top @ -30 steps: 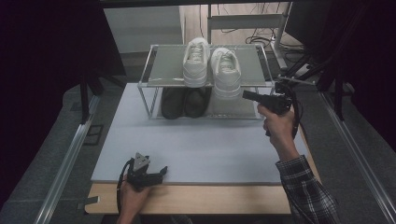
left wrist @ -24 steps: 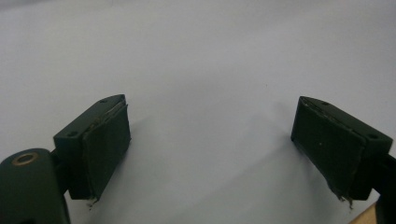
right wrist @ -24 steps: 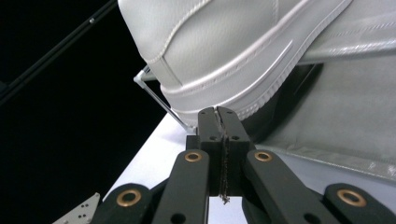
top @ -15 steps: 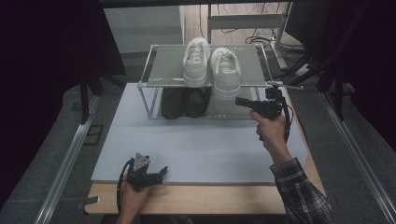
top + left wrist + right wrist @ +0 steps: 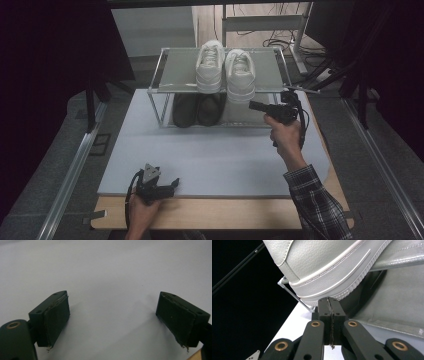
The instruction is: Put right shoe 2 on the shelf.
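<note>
Dark curtains (image 5: 45,60) flank the wooden table (image 5: 225,212); beyond, upper centre, a pale desk frame (image 5: 260,22) and perhaps tangled cables (image 5: 280,42).

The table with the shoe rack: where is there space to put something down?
The pale grey mat lies bare from the metal shoe rack forward to the left claw. The top shelf is free left of the white sneakers. The lower shelf is crowded by black shoes; the right claw crowds the right sneaker's heel.

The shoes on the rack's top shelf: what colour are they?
White shoes; the high view shows the pair best.
</note>
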`<state>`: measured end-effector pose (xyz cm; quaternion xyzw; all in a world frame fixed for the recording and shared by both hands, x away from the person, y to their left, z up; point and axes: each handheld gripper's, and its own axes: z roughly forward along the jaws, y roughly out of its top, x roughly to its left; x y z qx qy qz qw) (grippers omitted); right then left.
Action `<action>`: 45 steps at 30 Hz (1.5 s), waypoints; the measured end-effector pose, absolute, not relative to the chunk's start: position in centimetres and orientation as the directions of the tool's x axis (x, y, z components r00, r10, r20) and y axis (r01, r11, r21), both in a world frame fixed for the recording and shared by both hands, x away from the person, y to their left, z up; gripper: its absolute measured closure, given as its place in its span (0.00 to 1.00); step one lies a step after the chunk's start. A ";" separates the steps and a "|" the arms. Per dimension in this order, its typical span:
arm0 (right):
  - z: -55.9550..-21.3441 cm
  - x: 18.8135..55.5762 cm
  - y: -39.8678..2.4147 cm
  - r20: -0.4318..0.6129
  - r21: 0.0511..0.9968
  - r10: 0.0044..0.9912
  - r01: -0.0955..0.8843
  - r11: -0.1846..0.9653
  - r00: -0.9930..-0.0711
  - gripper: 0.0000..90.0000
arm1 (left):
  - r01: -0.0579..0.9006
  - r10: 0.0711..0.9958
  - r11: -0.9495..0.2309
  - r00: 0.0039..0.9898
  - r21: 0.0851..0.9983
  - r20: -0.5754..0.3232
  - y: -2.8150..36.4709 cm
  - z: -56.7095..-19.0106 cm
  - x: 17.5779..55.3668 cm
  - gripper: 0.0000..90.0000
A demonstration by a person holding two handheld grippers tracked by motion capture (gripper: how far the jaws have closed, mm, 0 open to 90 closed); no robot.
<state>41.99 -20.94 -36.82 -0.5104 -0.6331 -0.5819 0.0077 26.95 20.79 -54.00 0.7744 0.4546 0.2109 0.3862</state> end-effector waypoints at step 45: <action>-37.3 45.4 -18.0 0.631 0.702 0.654 0.665 -0.254 -0.417 1.00 | 0.541 0.867 -0.288 0.498 0.790 -0.024 20.8 -54.0 26.9 0.13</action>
